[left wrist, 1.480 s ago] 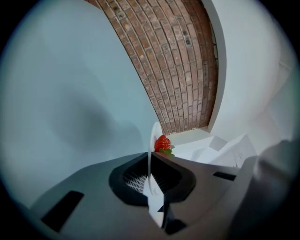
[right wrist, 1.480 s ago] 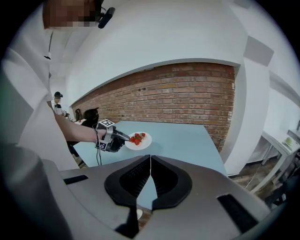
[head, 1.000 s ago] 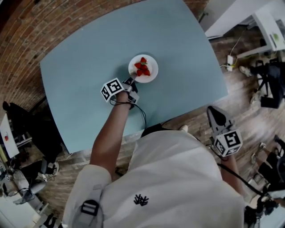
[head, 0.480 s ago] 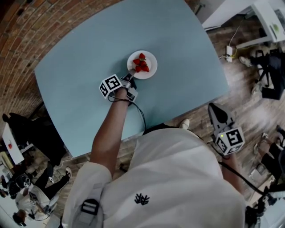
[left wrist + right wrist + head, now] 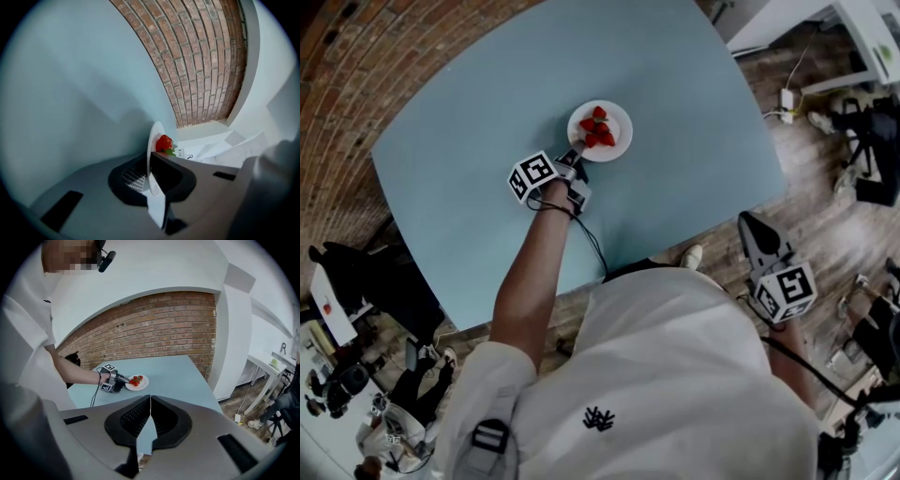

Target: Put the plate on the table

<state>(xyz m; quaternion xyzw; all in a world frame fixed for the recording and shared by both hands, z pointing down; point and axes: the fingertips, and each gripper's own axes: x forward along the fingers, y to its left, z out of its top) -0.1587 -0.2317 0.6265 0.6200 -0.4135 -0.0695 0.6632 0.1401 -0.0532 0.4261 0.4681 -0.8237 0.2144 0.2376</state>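
Plate (image 5: 620, 142) is sitting at upper centre of the head view, on or just over the table (image 5: 469, 141), carrying strawberries (image 5: 595, 129). Your left gripper (image 5: 574, 156) is clamping its near rim, so the plate is lying straight ahead of those jaws. Your right gripper (image 5: 756, 234), jaws together and empty, is hanging lower right, well apart.
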